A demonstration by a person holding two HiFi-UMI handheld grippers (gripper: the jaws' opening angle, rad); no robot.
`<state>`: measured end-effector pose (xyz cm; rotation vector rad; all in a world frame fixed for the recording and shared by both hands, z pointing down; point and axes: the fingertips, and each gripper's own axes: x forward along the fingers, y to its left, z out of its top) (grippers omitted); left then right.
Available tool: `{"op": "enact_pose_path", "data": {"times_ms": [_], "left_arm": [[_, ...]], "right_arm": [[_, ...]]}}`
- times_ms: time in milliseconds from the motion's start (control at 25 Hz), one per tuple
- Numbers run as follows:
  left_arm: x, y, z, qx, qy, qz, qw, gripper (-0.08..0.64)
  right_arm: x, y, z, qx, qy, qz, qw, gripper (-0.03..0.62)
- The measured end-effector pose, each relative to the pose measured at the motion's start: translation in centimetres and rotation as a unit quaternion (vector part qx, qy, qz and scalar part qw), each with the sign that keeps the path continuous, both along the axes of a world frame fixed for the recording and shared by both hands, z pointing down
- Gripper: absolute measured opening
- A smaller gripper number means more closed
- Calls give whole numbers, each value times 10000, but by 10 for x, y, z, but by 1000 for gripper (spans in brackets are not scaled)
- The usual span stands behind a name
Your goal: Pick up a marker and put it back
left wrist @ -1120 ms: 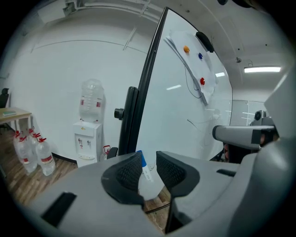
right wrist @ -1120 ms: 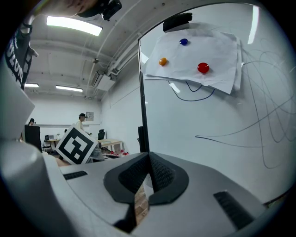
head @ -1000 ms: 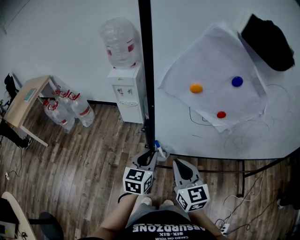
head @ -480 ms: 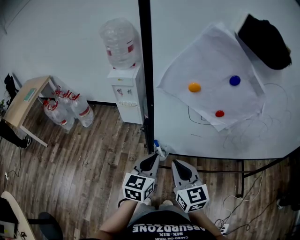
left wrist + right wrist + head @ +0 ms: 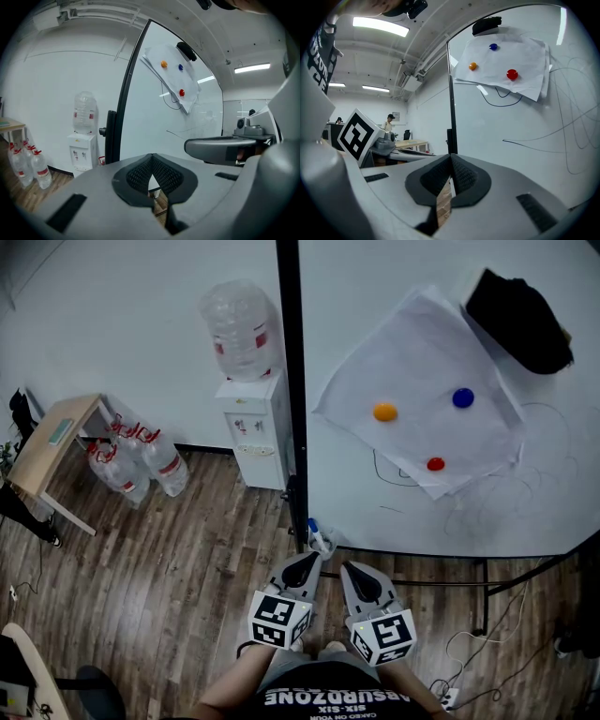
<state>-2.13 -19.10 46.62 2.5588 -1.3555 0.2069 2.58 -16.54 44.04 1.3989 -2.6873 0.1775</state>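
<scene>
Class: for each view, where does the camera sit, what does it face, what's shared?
Head view: on the head, facing steeply down at whiteboard, floor; left gripper, right gripper, legs show.
Left gripper view: on it, along shut jaws toward water dispenser; right gripper at right.
Right gripper view: on it, along shut jaws at whiteboard; left gripper's cube at left.
Shared: all show the red magnet.

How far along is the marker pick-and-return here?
Done: nothing provable. The marker sits at the bottom edge of the whiteboard, either returned or not yet lifted. In hand: nothing; the left gripper and right gripper are shut and empty, close to it. Left: unclear, possibly the whole pick and return.
</scene>
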Motion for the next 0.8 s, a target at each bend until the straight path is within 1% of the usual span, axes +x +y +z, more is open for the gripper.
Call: {"op": "enact_pose_path", "data": {"times_ms": [360,560,800], "left_arm": [[-1,8,-3,51,-8,11,10000,8],[1,10,-5,56,46,41,10000,8],[3,13,-10,79,98,65,9999,8]], "right_arm": [[0,7,-1,18,-1,2,10000,-2],[3,9,0,-2,3,58,10000,-2],[3,13,-1,34,16,4,10000,-2]]}}
